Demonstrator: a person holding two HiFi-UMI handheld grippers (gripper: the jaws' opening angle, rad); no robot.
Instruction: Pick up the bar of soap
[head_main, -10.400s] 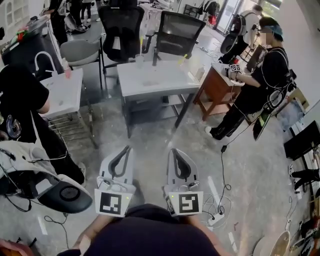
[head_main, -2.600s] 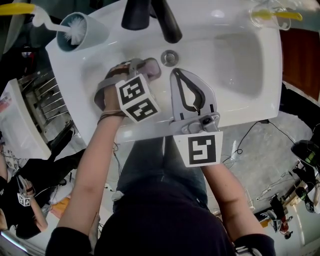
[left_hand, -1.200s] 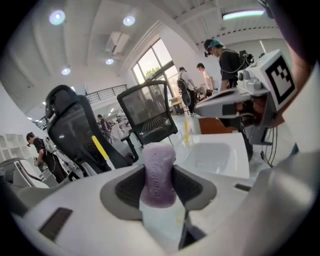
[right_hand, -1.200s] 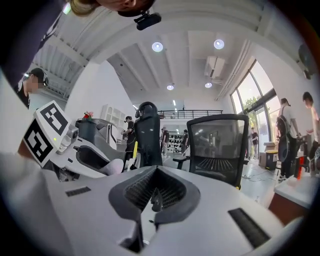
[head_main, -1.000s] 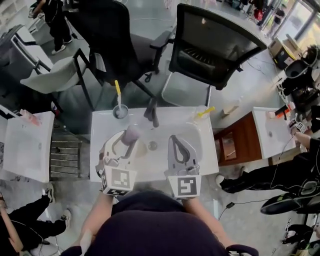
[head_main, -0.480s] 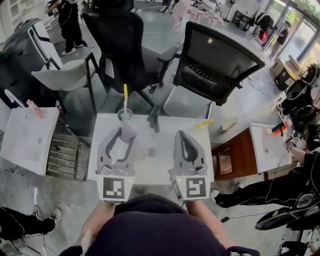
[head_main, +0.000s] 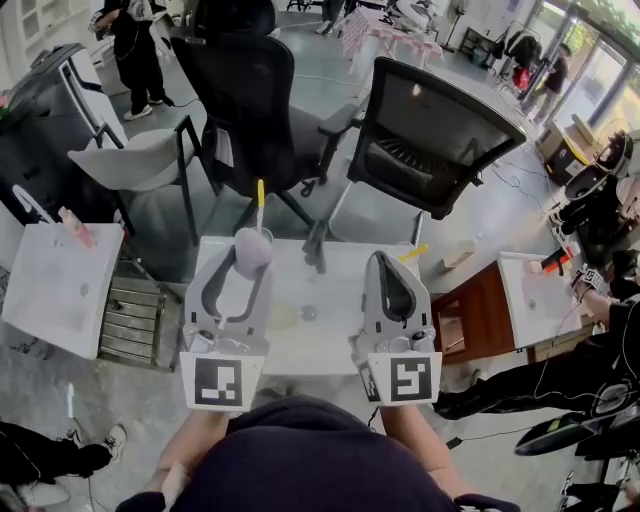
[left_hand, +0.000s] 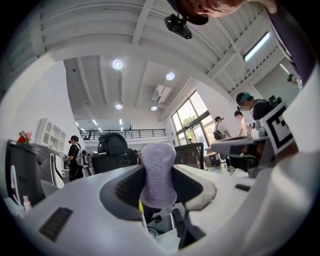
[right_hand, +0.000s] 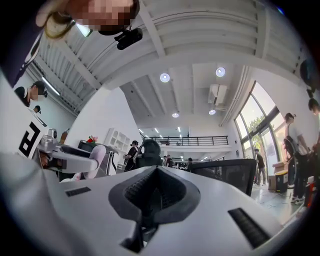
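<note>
A pale purple bar of soap is clamped upright between the tips of my left gripper, lifted high above the white sink. The left gripper view shows the soap standing between the two jaws, with my left gripper shut on it. My right gripper hangs level beside it over the sink's right half, its jaws closed together and holding nothing. In the right gripper view my right gripper has its jaw tips met, and the soap shows at the left.
The sink has a dark faucet, a drain, a cup with a yellow-handled brush at its back left and a yellow tool at its back right. Two office chairs stand behind. A second white basin is at left, a wooden cabinet at right.
Both grippers have risen further from the sink, the left one still carrying the soap. The view has tilted up, so the sink looks smaller and lower in the frame.
</note>
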